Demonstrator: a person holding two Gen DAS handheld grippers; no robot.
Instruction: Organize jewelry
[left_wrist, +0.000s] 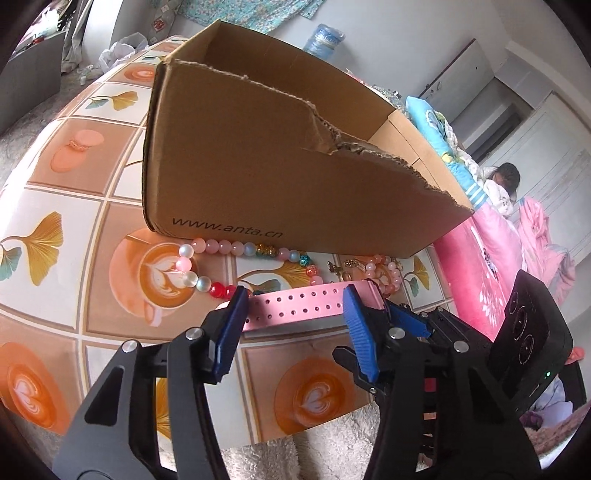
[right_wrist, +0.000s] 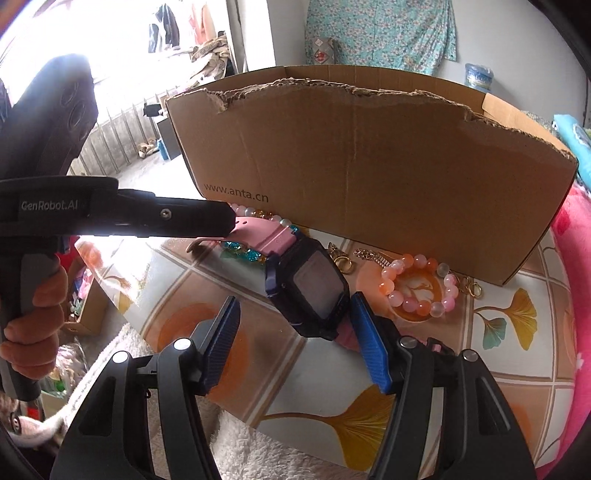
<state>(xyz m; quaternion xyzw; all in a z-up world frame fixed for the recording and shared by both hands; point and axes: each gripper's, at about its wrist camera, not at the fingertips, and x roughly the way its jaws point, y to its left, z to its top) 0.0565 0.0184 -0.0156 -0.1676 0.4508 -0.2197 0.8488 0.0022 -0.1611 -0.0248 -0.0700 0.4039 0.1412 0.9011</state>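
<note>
Lying on the patterned table (right_wrist: 413, 373) before a torn cardboard box (right_wrist: 369, 166), a pink-strapped watch (right_wrist: 310, 291) sits among bead bracelets (right_wrist: 421, 288). Left gripper (left_wrist: 291, 310) straddles its strap, fingers apart; right gripper (right_wrist: 295, 314) stands open around the watch face.

Both wrist fisheyes look steeply down along their own fingers, close over the tiled tabletop (left_wrist: 74, 206), left from the box's left front, right squarely facing it; shared: cardboard box (left_wrist: 258, 166), pink-strapped watch (right_wrist: 308, 291), bead bracelets (right_wrist: 421, 291).
</note>
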